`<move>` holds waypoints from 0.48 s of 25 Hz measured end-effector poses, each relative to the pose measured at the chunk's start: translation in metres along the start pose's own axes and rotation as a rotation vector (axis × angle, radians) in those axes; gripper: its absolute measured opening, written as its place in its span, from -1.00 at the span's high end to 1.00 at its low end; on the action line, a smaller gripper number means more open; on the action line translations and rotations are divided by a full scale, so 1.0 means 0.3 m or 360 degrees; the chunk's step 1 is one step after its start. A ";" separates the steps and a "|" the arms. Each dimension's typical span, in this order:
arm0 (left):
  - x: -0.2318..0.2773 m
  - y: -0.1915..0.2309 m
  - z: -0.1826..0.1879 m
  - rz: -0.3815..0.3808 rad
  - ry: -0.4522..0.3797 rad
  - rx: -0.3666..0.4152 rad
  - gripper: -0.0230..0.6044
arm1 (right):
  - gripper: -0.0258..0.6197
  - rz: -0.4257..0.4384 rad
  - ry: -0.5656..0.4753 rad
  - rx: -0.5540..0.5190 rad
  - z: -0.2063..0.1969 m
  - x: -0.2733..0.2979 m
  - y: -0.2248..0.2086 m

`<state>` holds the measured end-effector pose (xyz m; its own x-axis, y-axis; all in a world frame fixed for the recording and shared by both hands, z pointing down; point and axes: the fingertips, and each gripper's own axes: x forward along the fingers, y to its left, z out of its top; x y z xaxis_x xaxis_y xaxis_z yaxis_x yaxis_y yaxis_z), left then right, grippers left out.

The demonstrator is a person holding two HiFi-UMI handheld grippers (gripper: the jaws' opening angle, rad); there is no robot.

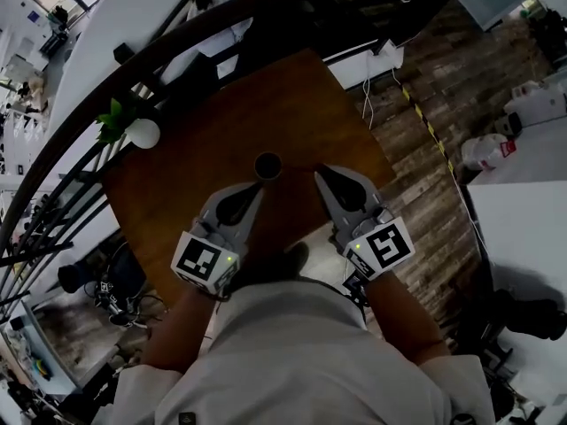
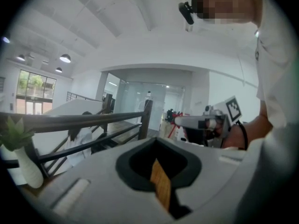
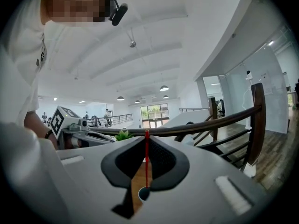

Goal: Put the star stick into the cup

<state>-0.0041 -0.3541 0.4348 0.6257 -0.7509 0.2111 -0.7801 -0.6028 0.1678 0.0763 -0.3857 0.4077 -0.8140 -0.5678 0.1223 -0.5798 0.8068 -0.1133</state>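
Right gripper (image 3: 146, 135) clamped on star stick (image 3: 146, 164) — thin, red, upright, frame centre; its lower end meets the cup (image 3: 144, 193) at lower centre. Left gripper (image 1: 260, 187) closed, empty — beside cup on table (image 1: 177, 193).

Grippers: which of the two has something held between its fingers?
The right gripper: a thin red stick is pinched between its fingers. The left gripper has its fingers together, with nothing between them.

Wooden table (image 1: 266, 104) beside dark curved railing (image 1: 133, 67), plank floor (image 1: 443, 87).
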 end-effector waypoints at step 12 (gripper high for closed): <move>0.098 0.161 -0.159 0.0039 0.0125 -0.0055 0.92 | 0.85 0.0025 0.0118 0.0076 -0.161 0.171 -0.061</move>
<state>-0.0235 -0.3926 0.4950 0.6057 -0.7410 0.2899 -0.7954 -0.5740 0.1946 0.0469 -0.4218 0.4636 -0.8195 -0.5398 0.1924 -0.5691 0.8060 -0.1628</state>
